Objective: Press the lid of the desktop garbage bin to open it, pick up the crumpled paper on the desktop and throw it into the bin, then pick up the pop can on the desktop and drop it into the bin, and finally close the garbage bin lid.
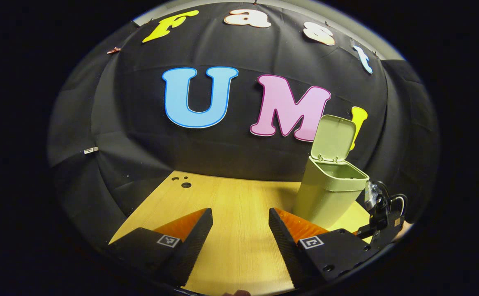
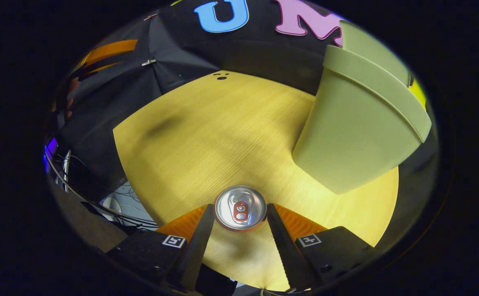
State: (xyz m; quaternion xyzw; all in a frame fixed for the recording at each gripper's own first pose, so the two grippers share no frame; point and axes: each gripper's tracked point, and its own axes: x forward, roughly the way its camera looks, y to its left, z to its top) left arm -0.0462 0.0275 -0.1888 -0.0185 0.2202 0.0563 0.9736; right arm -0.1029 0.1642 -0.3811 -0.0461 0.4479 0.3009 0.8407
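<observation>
Pop can (image 2: 240, 207) between right tongs (image 2: 240, 213), open-lidded bin (image 2: 354, 131) beyond.

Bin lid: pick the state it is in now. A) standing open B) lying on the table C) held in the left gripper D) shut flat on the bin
A: in the left gripper view the lid stands upright, hinged at the back of the open bin.

You will find no readable text on the pop can (image 2: 240, 207) top or the garbage bin (image 1: 330, 189); the square markers on the gripper bodies carry only patterns.
</observation>
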